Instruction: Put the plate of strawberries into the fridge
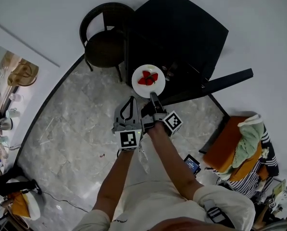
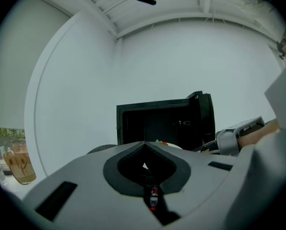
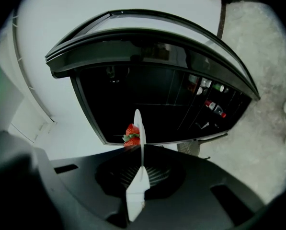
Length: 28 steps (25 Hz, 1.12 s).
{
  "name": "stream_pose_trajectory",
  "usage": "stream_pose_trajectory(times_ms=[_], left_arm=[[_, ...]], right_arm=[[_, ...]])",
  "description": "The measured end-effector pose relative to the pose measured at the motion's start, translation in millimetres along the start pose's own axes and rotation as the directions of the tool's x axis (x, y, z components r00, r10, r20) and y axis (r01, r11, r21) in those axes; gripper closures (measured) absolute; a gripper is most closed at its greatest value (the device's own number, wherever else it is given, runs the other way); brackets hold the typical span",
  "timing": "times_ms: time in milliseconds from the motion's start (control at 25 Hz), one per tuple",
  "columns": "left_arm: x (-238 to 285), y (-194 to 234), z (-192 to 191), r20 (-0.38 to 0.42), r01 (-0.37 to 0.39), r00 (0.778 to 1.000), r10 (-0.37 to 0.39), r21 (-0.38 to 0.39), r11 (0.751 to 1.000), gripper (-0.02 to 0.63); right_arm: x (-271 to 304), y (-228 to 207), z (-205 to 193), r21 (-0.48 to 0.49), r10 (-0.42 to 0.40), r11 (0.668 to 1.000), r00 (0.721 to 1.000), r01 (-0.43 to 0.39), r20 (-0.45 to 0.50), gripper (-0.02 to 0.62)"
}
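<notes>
In front of the fridge (image 3: 123, 80), the plate (image 3: 138, 128) stands edge-on in the right gripper view and hides all but one of the strawberries (image 3: 131, 134), while the small items (image 3: 214, 104) on the fridge's door shelves, perhaps bottles, are too tiny to name.

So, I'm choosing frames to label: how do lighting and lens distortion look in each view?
Head view: even light, sharp, but the fridge reads flat black. Right gripper view: strong fisheye bowing, dark corners, plate edge blown white. Left gripper view: same vignette, dim grey cast, near left claw soft.
</notes>
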<state>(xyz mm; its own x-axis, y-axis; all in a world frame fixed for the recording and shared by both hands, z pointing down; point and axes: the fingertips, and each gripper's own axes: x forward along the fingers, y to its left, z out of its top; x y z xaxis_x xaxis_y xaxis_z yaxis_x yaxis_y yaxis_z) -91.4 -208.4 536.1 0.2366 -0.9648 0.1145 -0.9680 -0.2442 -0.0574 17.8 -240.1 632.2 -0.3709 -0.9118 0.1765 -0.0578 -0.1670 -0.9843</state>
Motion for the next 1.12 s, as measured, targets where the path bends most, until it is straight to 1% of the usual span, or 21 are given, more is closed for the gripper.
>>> stream_pose_trajectory(times_ms=[160, 320, 440, 680, 840, 1120], left_arm=[[4.9, 5.3, -10.3, -0.002, -0.005, 1.0, 0.005, 0.012, 1.0, 0.604], [11.4, 10.4, -23.9, -0.005, -0.012, 1.0, 0.012, 0.004, 1.0, 0.604], [16.9, 12.3, -32.2, -0.01, -0.01, 1.0, 0.01, 0.002, 1.0, 0.604], [32.7, 8.7, -47.7, -0.02, -0.001, 1.0, 0.001, -0.009, 1.0, 0.604], [43.0, 11.3, -51.3, -0.006, -0.008, 1.0, 0.008, -0.006, 1.0, 0.604], [48.8, 17.1, -54.5, -0.004, -0.018, 1.0, 0.018, -0.013, 1.0, 0.604]], right_arm=[[7.3, -14.7, 4.8, -0.003, 0.019, 1.0, 1.0, -0.019, 0.01, 0.574], [13.7, -28.5, 11.5, 0.008, -0.009, 1.0, 0.999, 0.009, 0.032, 0.574], [19.7, -35.9, 16.4, 0.02, 0.013, 1.0, 0.998, -0.014, 0.054, 0.574], [27.5, -54.0, 21.2, 0.028, -0.013, 1.0, 0.997, 0.011, 0.07, 0.574], [36.0, -64.3, 25.8, 0.031, -0.024, 0.999, 0.997, 0.022, 0.077, 0.574], [51.6, -70.8, 31.1, 0.048, -0.016, 0.999, 0.994, 0.011, 0.106, 0.574]])
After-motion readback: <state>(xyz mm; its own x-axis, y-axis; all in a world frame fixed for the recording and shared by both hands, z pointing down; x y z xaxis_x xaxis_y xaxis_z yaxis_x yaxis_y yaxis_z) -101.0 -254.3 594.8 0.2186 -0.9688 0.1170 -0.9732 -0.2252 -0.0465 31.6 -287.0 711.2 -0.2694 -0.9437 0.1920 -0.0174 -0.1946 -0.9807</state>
